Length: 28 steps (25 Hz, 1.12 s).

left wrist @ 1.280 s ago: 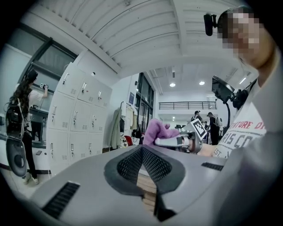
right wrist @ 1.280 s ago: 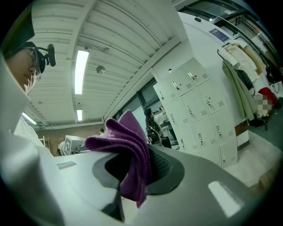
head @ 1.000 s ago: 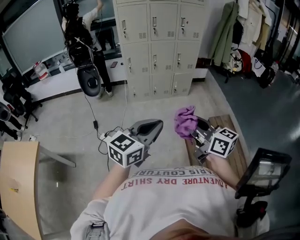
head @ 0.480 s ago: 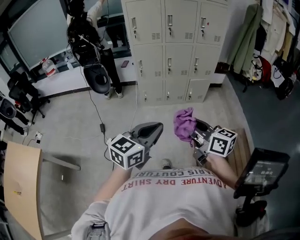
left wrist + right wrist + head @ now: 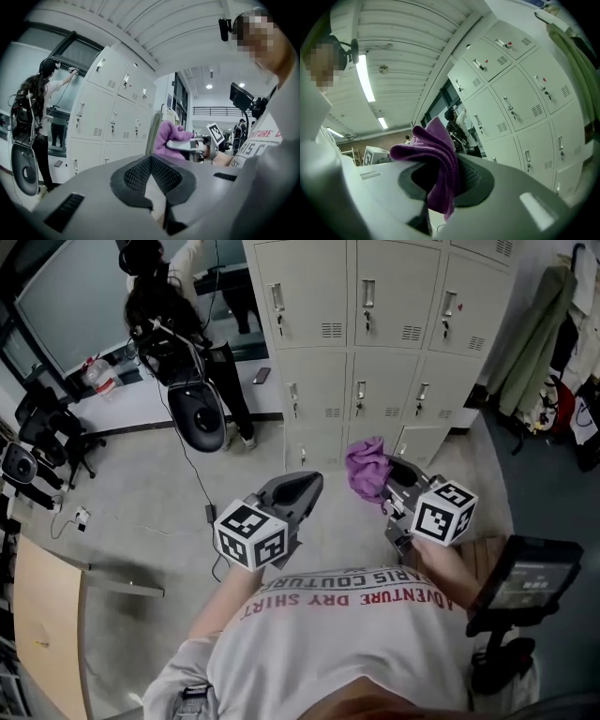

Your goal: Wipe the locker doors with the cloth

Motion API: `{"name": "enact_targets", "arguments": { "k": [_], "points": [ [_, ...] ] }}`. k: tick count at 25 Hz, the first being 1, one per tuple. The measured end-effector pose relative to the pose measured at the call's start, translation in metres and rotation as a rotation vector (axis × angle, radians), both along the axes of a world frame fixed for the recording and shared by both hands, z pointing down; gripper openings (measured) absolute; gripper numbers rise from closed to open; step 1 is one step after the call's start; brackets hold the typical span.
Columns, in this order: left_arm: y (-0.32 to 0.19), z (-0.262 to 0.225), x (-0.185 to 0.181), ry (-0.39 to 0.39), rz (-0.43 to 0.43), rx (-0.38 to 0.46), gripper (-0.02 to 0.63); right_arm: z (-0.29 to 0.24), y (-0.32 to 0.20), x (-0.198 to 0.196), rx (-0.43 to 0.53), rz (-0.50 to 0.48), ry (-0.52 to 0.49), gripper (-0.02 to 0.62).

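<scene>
While your right gripper (image 5: 386, 482) clamps the crumpled purple microfibre cloth (image 5: 366, 463), held well short of the beige metal locker doors (image 5: 398, 352), and your left gripper (image 5: 302, 489) sits closed and empty, wiping appears not yet begun.

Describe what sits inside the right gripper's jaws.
A purple cloth, clamped between the right gripper's jaws, bunched end sticking out beyond them. The pinched part is covered by the jaws, so how deep it reaches cannot be seen.
</scene>
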<state>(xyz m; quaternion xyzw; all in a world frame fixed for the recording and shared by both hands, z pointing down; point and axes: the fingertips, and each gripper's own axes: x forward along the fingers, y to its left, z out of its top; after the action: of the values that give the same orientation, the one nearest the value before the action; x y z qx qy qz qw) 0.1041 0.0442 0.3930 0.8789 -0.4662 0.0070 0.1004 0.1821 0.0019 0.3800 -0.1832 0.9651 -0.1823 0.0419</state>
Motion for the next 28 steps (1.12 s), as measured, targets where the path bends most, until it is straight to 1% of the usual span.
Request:
{"name": "enact_targets", "arguments": {
  "k": [4, 8, 12, 16, 17, 20, 21, 22, 23, 26, 28],
  "points": [
    [-0.036, -0.001, -0.019, 0.008, -0.003, -0.003, 0.002, -0.006, -0.033, -0.023, 0.011, -0.012, -0.003, 0.069],
    [-0.071, 0.002, -0.039, 0.001, 0.017, -0.01, 0.002, -0.001, -0.074, -0.038, 0.008, 0.042, 0.005, 0.069],
    [-0.116, 0.002, -0.074, 0.008, 0.027, -0.003, 0.002, 0.006, -0.122, -0.072, -0.012, 0.058, 0.007, 0.069],
    [-0.179, -0.009, -0.11, 0.002, 0.053, 0.009, 0.002, 0.004, -0.181, -0.11, -0.015, 0.073, 0.016, 0.069],
    [-0.198, -0.014, -0.111, 0.003, 0.059, 0.012, 0.002, 0.001, -0.2, -0.111, -0.015, 0.078, 0.019, 0.069],
    [-0.26, -0.031, -0.091, -0.003, 0.076, 0.013, 0.002, -0.012, -0.259, -0.091, -0.018, 0.092, 0.02, 0.069],
    [-0.278, -0.035, -0.09, -0.006, 0.083, 0.011, 0.002, -0.016, -0.276, -0.091, -0.017, 0.101, 0.018, 0.069],
    [-0.293, -0.038, -0.097, -0.01, 0.092, 0.01, 0.002, -0.02, -0.291, -0.098, -0.013, 0.113, 0.015, 0.069],
    [-0.305, -0.042, -0.112, -0.012, 0.102, 0.013, 0.002, -0.025, -0.302, -0.114, -0.005, 0.127, 0.012, 0.069],
    [-0.329, -0.054, -0.187, -0.018, 0.128, 0.039, 0.002, -0.042, -0.323, -0.189, 0.036, 0.151, 0.004, 0.069],
    [-0.347, -0.061, -0.225, -0.022, 0.136, 0.055, 0.002, -0.055, -0.341, -0.224, 0.07, 0.163, -0.011, 0.069]
  ]
}}
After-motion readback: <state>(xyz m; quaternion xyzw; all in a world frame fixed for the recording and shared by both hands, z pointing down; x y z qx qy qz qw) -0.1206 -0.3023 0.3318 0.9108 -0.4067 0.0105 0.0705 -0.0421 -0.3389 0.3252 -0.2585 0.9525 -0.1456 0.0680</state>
